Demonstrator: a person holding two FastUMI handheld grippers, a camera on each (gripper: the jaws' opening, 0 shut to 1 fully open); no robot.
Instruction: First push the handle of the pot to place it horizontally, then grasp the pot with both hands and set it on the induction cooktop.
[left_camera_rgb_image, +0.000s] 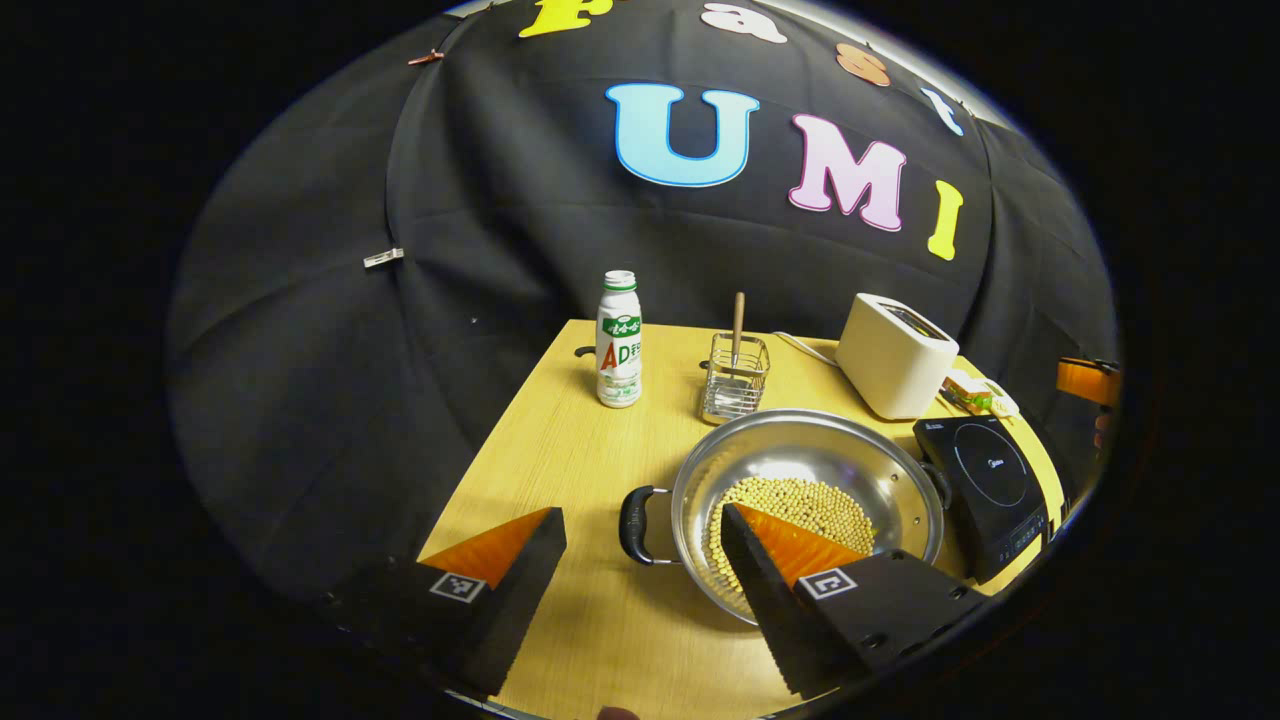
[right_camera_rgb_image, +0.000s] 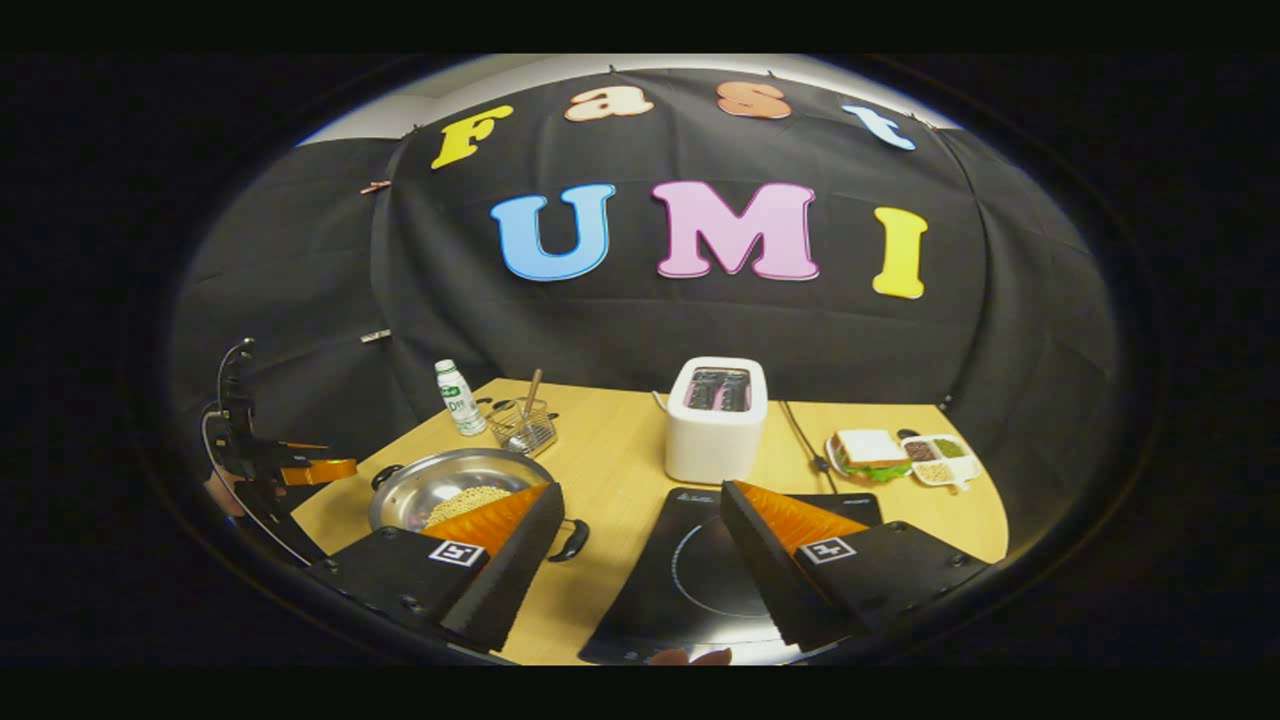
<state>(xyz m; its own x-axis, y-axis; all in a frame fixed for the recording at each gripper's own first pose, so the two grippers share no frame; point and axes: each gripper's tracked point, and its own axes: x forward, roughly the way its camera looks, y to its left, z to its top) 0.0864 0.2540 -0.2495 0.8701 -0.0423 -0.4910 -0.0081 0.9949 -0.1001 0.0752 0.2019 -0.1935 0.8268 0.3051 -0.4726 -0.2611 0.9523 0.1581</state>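
- Sitting on the wooden table (left_camera_rgb_image: 560, 440), the steel pot (left_camera_rgb_image: 808, 500) holds a heap of pale beans (left_camera_rgb_image: 800, 505), with one black handle (left_camera_rgb_image: 637, 525) at its 9 o'clock side in the left gripper view.
- The left gripper (left_camera_rgb_image: 640, 525) hovers above the table with its jaws spread wide; that handle lies in the gap between the fingers and neither finger touches it.
- The induction cooktop (left_camera_rgb_image: 990, 490) lies just beside the pot at 3 o'clock.
- Behind the pot, a milk bottle (left_camera_rgb_image: 619, 340) stands at 11 o'clock, a wire rack (left_camera_rgb_image: 735, 380) at 12 and a white toaster (left_camera_rgb_image: 895, 355) at 1.
- In the right gripper view, the right gripper (right_camera_rgb_image: 640, 525) hangs with jaws spread, holding nothing, over the cooktop's near left part.
- There the pot (right_camera_rgb_image: 455, 485) sits at 9 o'clock of the cooktop (right_camera_rgb_image: 700, 570).
- A sandwich (right_camera_rgb_image: 868, 452) rests at 2 o'clock.
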